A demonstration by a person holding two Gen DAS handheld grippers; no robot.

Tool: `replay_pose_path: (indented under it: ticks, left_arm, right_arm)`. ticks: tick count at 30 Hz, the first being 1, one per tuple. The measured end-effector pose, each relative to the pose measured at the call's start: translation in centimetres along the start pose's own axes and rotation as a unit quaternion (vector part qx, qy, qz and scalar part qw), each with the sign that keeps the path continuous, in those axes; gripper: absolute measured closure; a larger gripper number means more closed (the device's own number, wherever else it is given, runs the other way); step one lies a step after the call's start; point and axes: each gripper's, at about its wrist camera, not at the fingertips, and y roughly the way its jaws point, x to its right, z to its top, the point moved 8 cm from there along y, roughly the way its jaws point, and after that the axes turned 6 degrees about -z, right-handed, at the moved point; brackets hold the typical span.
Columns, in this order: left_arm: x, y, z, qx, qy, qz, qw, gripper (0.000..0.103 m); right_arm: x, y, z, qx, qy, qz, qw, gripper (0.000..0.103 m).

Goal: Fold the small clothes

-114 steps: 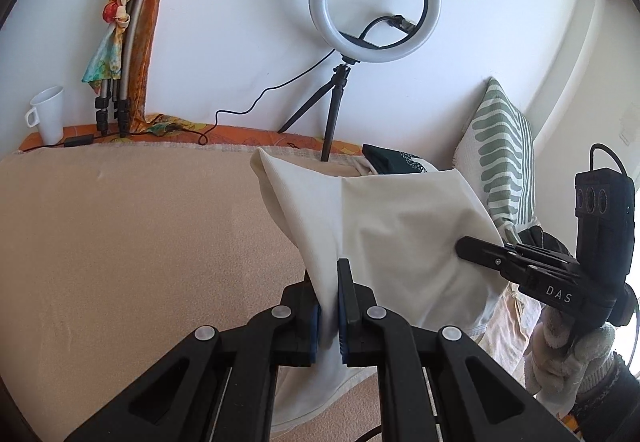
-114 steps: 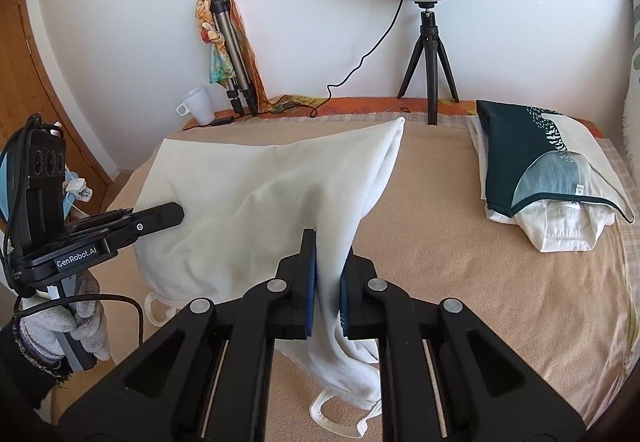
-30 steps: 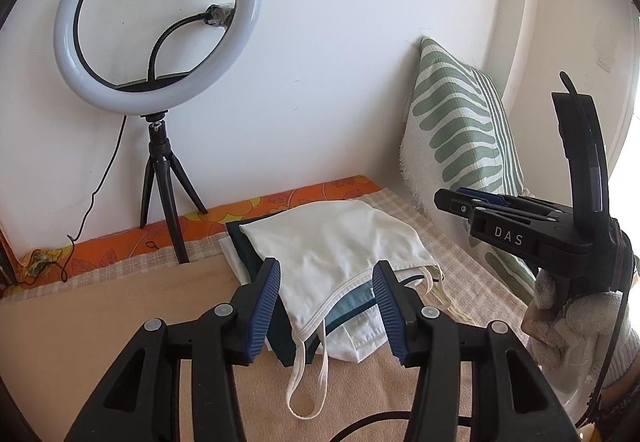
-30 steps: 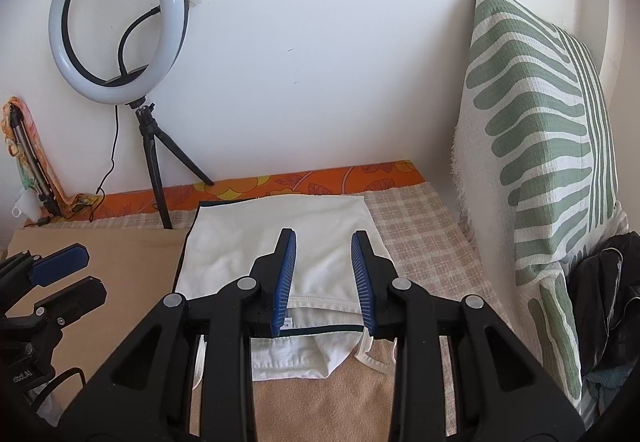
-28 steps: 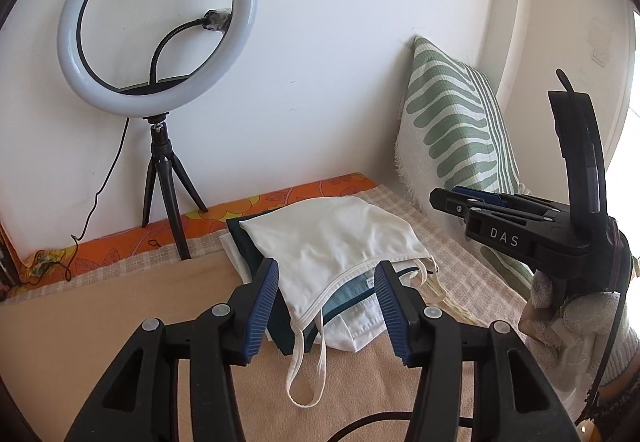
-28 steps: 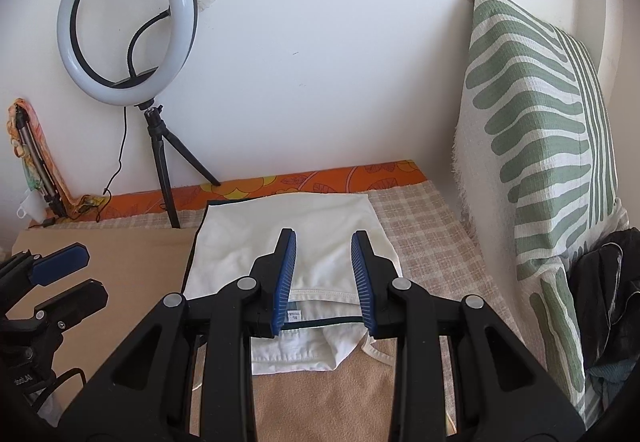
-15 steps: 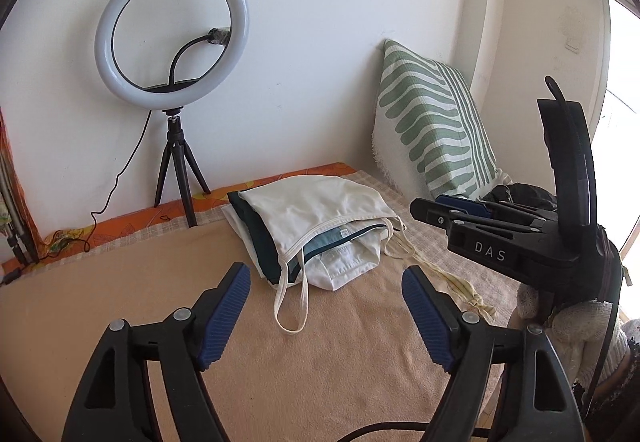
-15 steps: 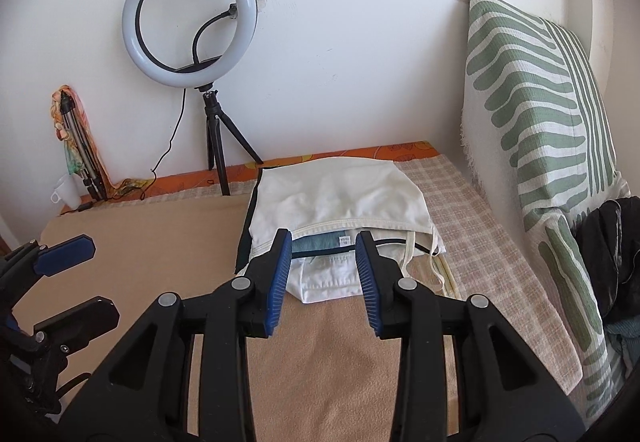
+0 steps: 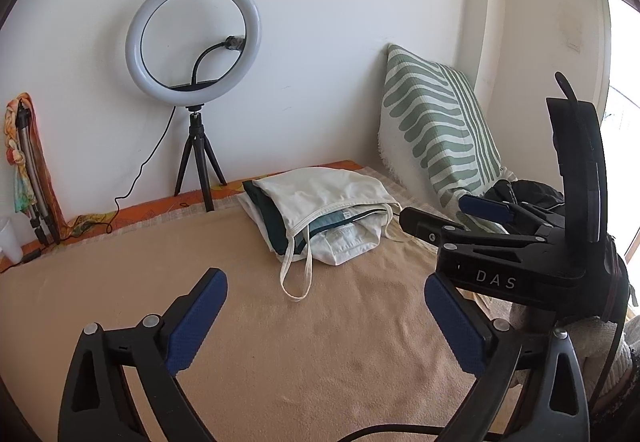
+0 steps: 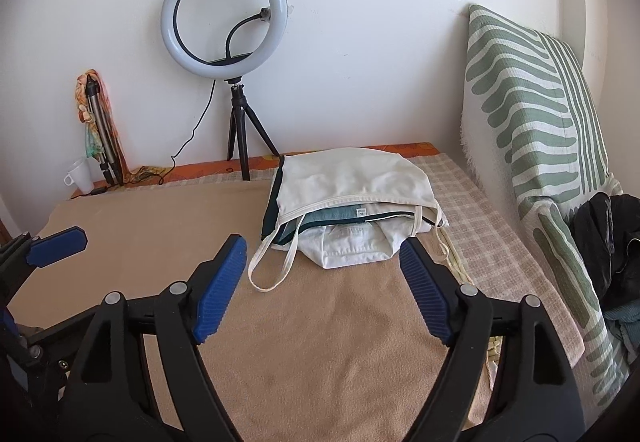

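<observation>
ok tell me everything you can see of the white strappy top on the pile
The cream-white strappy cotton top lies folded flat on top of the clothes pile, over a dark green garment and a white one. Its hemmed opening faces the camera. Two thin straps trail onto the tan blanket. Neither tool touches it.

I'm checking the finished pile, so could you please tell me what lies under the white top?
Under the white top a dark green garment shows along the left edge, with a teal piece and another white garment sticking out in front. Anything deeper in the pile is covered.
</observation>
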Motion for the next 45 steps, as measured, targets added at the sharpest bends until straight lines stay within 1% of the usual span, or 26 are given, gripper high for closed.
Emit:
replay_pose_path:
  ticks: [2, 4, 5, 9, 13, 18, 24, 45]
  left_arm:
    - [-0.1, -0.4, 0.0, 0.001, -0.003, 0.013, 0.9999, 0.0]
    - [-0.2, -0.8, 0.0, 0.001, -0.011, 0.016, 0.9998, 0.0]
    - [-0.3, -1.1, -0.1, 0.004, -0.013, 0.016, 0.9998, 0.0]
    - [-0.7, -1.9, -0.2, 0.007, -0.019, 0.033, 0.9993, 0.0]
    - [-0.6, -2.8, -0.1, 0.016, -0.006, 0.052, 0.9985, 0.0]
    - [-0.7, -3.6, -0.2, 0.017, -0.01, 0.059, 0.9981, 0.0]
    - [-1.0, -4.1, -0.2, 0.016, -0.012, 0.069, 0.9974, 0.0]
    - [-0.9, -4.8, 0.0, 0.021, -0.012, 0.072, 0.9971, 0.0]
  right_arm:
    - [-0.2, -0.3, -0.1, 0.005, -0.002, -0.005, 1.0, 0.014]
    - [-0.2, -0.4, -0.2, 0.005, 0.002, -0.005, 1.0, 0.006]
    - [-0.2, -0.5, -0.3, 0.004, 0.006, -0.002, 1.0, 0.005]
    - [0.0, -0.7, -0.5, 0.004, 0.02, -0.001, 1.0, 0.004]
    - [0.2, -0.9, -0.6, 0.003, 0.025, -0.007, 1.0, 0.0]
    - [0.6, -1.3, -0.6, 0.005, 0.032, -0.017, 0.999, 0.0]
    - [0.6, -1.4, -0.5, 0.007, 0.034, -0.019, 0.999, 0.0]
    - [-0.1, -2.0, -0.1, 0.013, 0.031, -0.017, 0.999, 0.0]
